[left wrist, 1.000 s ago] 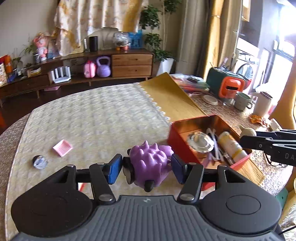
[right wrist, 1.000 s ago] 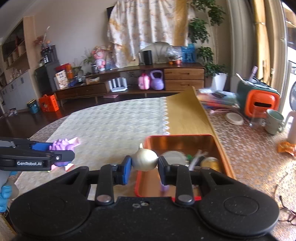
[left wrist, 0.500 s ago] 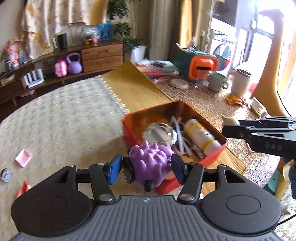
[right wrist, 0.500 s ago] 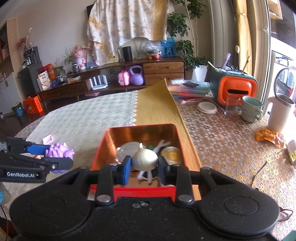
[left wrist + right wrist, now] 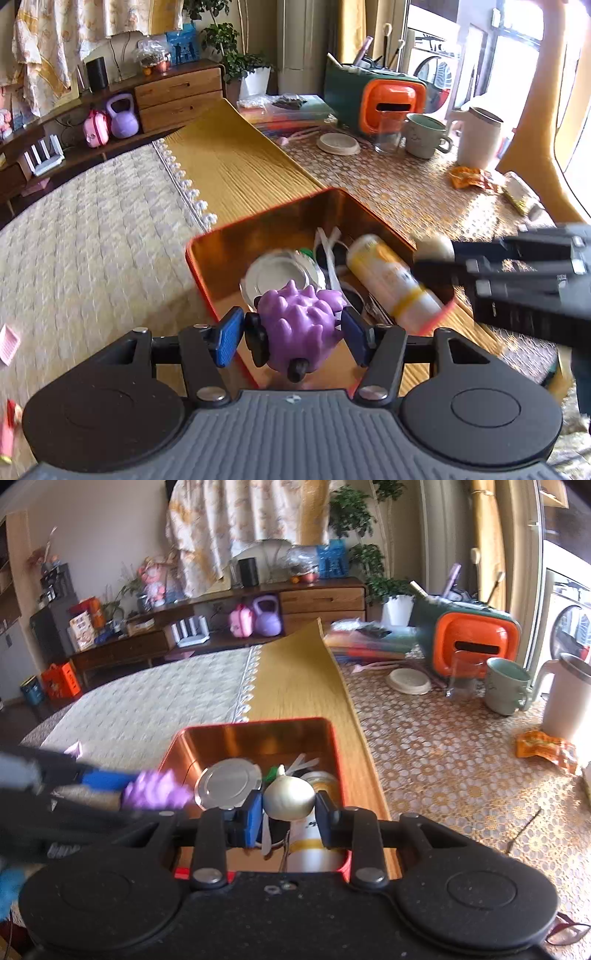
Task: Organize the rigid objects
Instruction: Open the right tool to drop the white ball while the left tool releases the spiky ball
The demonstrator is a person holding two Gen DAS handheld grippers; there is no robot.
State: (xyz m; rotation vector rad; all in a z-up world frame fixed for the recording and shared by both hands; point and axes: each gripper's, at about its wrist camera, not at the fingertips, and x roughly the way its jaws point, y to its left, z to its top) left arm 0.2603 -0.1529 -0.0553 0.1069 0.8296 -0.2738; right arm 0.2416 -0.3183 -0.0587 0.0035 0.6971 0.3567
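Both your grippers have swung in over the red tin, left gripper clamping the purple spiky toy, right gripper clamping the garlic bulb, 2 loads above its contents

A bottle lies in the tin, right of a lid.

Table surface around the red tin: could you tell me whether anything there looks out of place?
Yes: an orange crumpled wrapper lies loose near the white jug, and a small pink tray sits stray on the cloth, outside the red tin.
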